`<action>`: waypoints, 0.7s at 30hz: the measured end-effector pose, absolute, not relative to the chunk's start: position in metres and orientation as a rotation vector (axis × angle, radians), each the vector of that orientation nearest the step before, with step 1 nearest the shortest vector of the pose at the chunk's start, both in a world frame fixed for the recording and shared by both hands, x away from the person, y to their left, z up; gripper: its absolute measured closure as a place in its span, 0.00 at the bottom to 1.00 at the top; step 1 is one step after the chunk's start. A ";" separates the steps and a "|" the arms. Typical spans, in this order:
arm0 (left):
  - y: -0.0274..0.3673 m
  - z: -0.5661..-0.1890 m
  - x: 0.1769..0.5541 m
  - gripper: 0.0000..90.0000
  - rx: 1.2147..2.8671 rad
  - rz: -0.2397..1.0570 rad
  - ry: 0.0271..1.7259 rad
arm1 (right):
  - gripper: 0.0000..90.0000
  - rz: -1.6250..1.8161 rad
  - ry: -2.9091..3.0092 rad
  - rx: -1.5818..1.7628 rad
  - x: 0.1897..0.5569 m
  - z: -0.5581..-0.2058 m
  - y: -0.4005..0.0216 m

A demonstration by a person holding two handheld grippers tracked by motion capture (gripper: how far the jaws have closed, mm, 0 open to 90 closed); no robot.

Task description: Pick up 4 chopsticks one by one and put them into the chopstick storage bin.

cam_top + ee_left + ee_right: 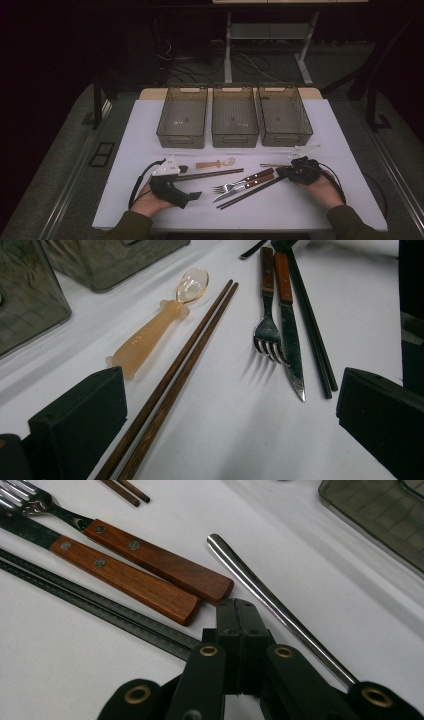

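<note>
White worktop [150,200] carries three bins [234,121] in a row at the far side and a spread of cutlery nearer the person. Left claw [230,440]: jaws wide apart, nothing pressed between them; it rests low on the worktop at the near end of the brown chopsticks [175,380], which run between the jaws' line and away toward the bins. Just beside the chopsticks lies an amber spoon [155,330], apart from them. Further right lie a fork [267,315] and knife [290,335], wood handles side by side and touching, with black chopsticks [312,345] along the knife's outer edge. Right claw [242,630]: jaws shut together, empty, tips just off the butt ends of the fork and knife handles, over the black chopsticks. A steel handle [270,605] lies just beside the shut jaws; its head is hidden.
</note>
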State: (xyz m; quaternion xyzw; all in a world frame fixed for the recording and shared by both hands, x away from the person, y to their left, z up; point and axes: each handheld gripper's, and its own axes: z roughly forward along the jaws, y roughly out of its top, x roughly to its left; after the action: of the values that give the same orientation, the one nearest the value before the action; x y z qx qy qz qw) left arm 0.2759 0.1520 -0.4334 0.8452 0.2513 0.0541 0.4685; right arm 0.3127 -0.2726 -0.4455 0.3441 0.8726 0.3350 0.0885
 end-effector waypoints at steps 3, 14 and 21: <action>0.152 -0.433 0.276 0.00 2.073 0.131 0.615 | 1.00 0.995 2.599 1.023 0.312 -0.445 -0.272; 0.152 -0.434 0.276 0.00 2.075 0.126 0.612 | 1.00 0.988 2.611 1.022 0.310 -0.445 -0.273; 0.152 -0.434 0.276 0.00 2.075 0.125 0.612 | 1.00 0.986 2.618 1.021 0.310 -0.444 -0.274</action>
State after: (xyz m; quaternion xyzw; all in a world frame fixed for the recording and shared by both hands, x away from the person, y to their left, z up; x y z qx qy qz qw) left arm 0.2756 0.1516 -0.4337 0.8462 0.2496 0.0511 0.4680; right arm 0.3096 -0.2736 -0.4443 0.3416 0.8763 0.3298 0.0817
